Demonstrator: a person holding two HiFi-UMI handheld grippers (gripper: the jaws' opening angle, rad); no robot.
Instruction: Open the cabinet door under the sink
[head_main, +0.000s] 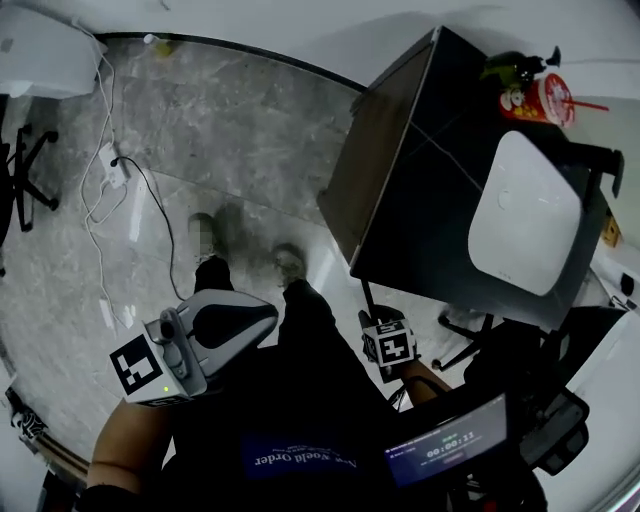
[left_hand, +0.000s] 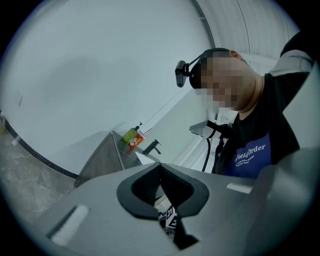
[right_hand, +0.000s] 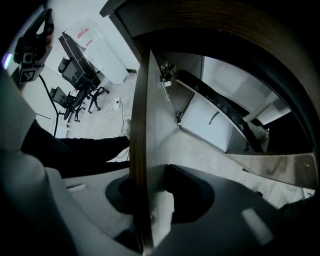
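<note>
A dark sink cabinet (head_main: 440, 140) carries a white basin (head_main: 500, 165). In the right gripper view its door (right_hand: 142, 125) stands swung out edge-on, with hinges (right_hand: 167, 72) and the pale inside (right_hand: 210, 120) showing. My right gripper (right_hand: 150, 200) points steeply down, its pads closed on the door's lower edge. In the head view only the right gripper's marker cube (head_main: 388, 345) shows, at the cabinet's front corner. The left gripper (head_main: 262, 318) is held level at the lower left, away from the cabinet. Its jaws (left_hand: 160, 166) are shut with nothing between them.
A green soap bottle (head_main: 510, 68), a red cup (head_main: 545, 100) and a black faucet (head_main: 600, 160) stand by the basin. Cables and a power strip (head_main: 115, 165) lie on the marble floor. Office chairs (right_hand: 75, 75) stand behind. My shoes (head_main: 205, 238) are near the cabinet.
</note>
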